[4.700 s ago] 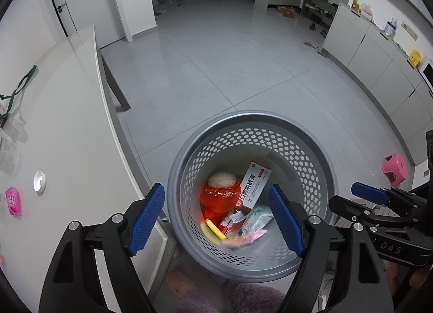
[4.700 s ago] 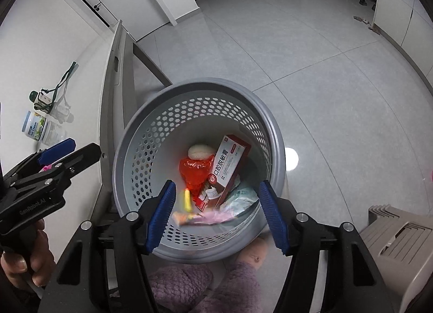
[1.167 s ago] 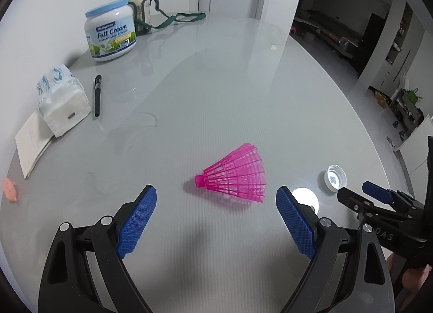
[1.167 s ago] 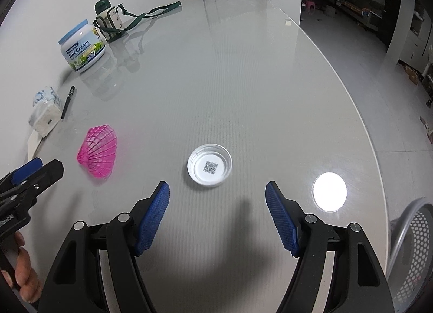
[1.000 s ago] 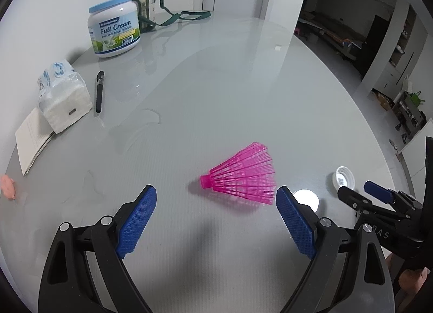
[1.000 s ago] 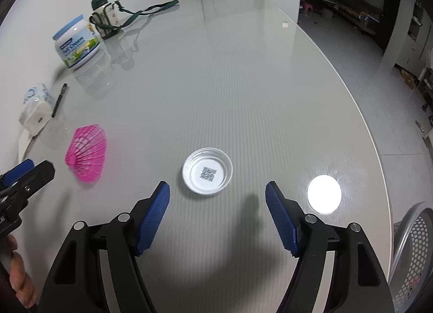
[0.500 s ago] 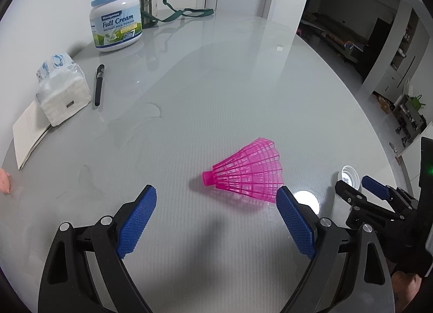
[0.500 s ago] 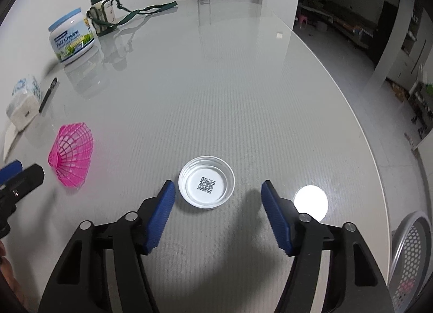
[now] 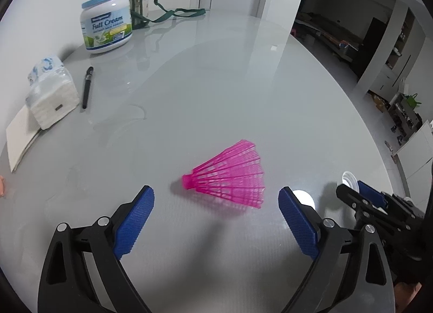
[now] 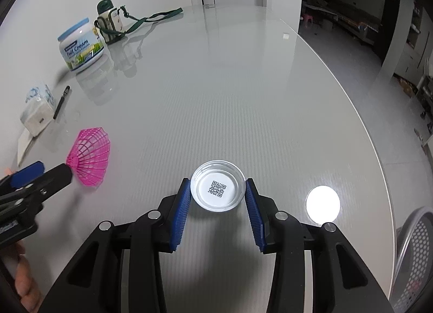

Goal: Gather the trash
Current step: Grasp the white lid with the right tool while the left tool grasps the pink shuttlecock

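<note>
A pink plastic shuttlecock (image 9: 230, 175) lies on its side on the grey table (image 9: 216, 82), just ahead of and between the fingers of my left gripper (image 9: 215, 192), which is open and not touching it. A white bottle cap (image 10: 217, 188) with a QR code inside lies open side up between the blue pads (image 10: 181, 210) of my right gripper (image 10: 217, 181). Its jaws are closing, and both pads meet the cap's rim. The right wrist view also has the shuttlecock (image 10: 89, 160) at the left beside the left gripper (image 10: 40, 172). At the right edge of the left wrist view are the right gripper (image 9: 351, 191) and the cap (image 9: 349, 179).
A Full Cream milk powder jar (image 9: 107, 30), a bottle with a green strap (image 9: 138, 1), a tissue pack (image 9: 51, 96), a black pen (image 9: 87, 87) and a paper pad (image 9: 19, 134) sit at the far left. A perforated grey basket (image 10: 416, 253) stands beyond the table's right edge.
The right gripper's jaws have come together from wide apart onto the sides of the white cap. The left gripper stays open behind the shuttlecock.
</note>
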A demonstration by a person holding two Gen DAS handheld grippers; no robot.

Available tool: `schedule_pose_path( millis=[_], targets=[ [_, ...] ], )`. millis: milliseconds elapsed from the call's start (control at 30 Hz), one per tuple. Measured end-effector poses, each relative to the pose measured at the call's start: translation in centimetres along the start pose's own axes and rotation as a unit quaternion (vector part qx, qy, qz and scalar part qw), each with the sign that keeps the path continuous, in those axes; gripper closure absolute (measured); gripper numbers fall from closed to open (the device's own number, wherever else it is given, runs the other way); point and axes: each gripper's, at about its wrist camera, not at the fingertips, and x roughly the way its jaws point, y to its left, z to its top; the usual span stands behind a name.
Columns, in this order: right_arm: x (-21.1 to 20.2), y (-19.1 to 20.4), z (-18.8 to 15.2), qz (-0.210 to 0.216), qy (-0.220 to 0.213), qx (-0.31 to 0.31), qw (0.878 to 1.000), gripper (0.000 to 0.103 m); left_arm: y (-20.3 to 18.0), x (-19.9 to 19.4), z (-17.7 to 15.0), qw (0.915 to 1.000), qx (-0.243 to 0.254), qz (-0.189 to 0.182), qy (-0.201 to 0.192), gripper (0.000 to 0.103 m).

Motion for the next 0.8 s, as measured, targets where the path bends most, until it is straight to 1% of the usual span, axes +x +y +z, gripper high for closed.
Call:
schedule_pose_path(
  millis=[200, 333, 433, 633, 700, 767, 800],
  targets=[
    [-0.9, -0.4, -0.1, 0.01, -0.003, 0.016, 1.0, 0.063, -0.5, 1.7, 0.4, 0.9999, 0.0, -0.003, 0.014, 0.012],
    [-1.3, -0.5, 0.0, 0.013, -0.007, 0.019, 1.0, 0.063, -0.7, 3.0, 0.8, 0.9997, 0.007, 0.008, 0.022, 0.012],
    [-1.4, -0.6, 0.0, 0.014, -0.008, 0.021, 1.0, 0.063, -0.4, 3.7, 1.2, 0.9994, 0.001, 0.013, 0.031, 0.012],
    [-1.6, -0.5, 0.1, 0.018, -0.009, 0.024, 1.0, 0.063, 0.1, 4.9, 1.6, 0.9992, -0.009, 0.011, 0.037, 0.012],
    [-1.7, -0.5, 0.1, 0.019, -0.01, 0.024, 0.999, 0.063, 0.1, 4.9, 1.6, 0.9994, -0.007, 0.011, 0.034, 0.012],
    [-1.7, -0.5, 0.1, 0.02, -0.011, 0.024, 0.999, 0.063, 0.1, 4.8, 1.5, 0.9995, -0.006, 0.01, 0.03, 0.014],
    [-1.8, -0.4, 0.0, 0.021, -0.011, 0.024, 0.999, 0.063, -0.1, 4.6, 1.2, 0.9995, -0.005, 0.012, 0.028, 0.018]
  ],
)
